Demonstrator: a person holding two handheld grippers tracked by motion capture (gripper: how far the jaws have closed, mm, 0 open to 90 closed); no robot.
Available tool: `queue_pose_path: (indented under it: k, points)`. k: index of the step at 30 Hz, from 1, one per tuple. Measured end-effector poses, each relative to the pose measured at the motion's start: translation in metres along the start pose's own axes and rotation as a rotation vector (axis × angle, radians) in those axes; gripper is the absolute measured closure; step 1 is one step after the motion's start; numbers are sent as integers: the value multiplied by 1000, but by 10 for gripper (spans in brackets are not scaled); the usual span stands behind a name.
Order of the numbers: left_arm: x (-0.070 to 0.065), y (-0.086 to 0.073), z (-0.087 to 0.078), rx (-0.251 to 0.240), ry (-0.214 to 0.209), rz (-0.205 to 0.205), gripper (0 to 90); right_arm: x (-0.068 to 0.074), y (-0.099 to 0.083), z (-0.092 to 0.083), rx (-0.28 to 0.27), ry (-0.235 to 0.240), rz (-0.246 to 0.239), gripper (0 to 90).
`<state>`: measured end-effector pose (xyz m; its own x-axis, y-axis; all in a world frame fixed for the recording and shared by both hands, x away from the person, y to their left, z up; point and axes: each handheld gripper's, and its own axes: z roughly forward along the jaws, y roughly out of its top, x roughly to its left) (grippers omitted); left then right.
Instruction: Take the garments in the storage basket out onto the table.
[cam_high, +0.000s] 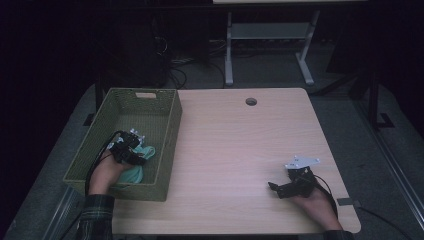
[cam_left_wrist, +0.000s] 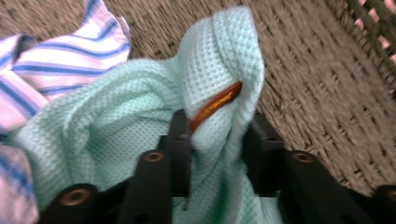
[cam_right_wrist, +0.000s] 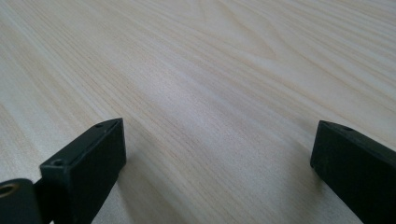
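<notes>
Mint-green cloth (cam_left_wrist: 121, 140) is lying inside the green woven basket (cam_high: 170, 125) at the left side of the table (cam_high: 235, 145), bunched against the basket floor. The left gripper (cam_left_wrist: 217, 135) is reaching down into the basket, and its two black jaws are standing on either side of a raised fold of this cloth; the fold is sitting between the pads and appearing pinched by them, so the gripper is grasping the cloth. In the high view the left gripper (cam_high: 131, 150) is sitting directly over the cloth (cam_high: 135, 172), with the person's left hand (cam_high: 106, 175) coming in from the near wall of the basket.

A small orange-brown tag (cam_left_wrist: 215, 105) is showing on the fold, just above the jaws; any writing on it is too blurred to read.

The cloth is showing a waffle-knit texture and soft rounded folds. A white cloth with blue stripes (cam_left_wrist: 65, 56) is lying beside it, touching it at the left of the left gripper view. The basket is rectangular, with a tight woven weave and a slot handle in its far wall.

The right gripper (cam_high: 282, 189) is resting on the light wood-grain table top (cam_right_wrist: 210, 70) well apart from the basket, its jaws standing wide with nothing between them.
</notes>
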<state>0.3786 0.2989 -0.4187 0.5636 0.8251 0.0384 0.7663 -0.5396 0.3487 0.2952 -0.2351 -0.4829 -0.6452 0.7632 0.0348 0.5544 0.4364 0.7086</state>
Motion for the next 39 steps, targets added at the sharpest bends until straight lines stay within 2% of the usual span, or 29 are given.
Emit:
queue_pose_path:
  k: [2, 4, 10, 14, 17, 21, 22, 23, 33, 39]
  points:
    - [3, 0, -4, -31, -2, -25, 747, 0, 0, 0, 0, 0, 0, 31]
    - [5, -1, -7, -49, -14, -45, 755, 0, 0, 0, 0, 0, 0, 31]
    - [9, -2, -15, -100, -47, -70, 776, 0, 0, 0, 0, 0, 0, 31]
    - [12, -4, -24, -176, -62, -88, 776, 0, 0, 0, 0, 0, 0, 31]
    - [14, -6, -30, -228, -91, -105, 778, 0, 0, 0, 0, 0, 0, 31]
    - [17, -8, -36, -271, -124, -103, 778, 0, 0, 0, 0, 0, 0, 31]
    - [18, -9, -39, -298, -142, -103, 780, 0, 0, 0, -2, 0, -4, 31]
    - [18, -9, -39, -298, -142, -103, 780, 0, 0, 0, -2, 0, -4, 31]
    - [24, -15, -59, -466, -200, -142, 783, 0, 0, 0, 0, 0, 1, 31]
    - [27, -14, -67, -493, -218, -141, 783, 0, 0, 0, 1, -1, 3, 31]
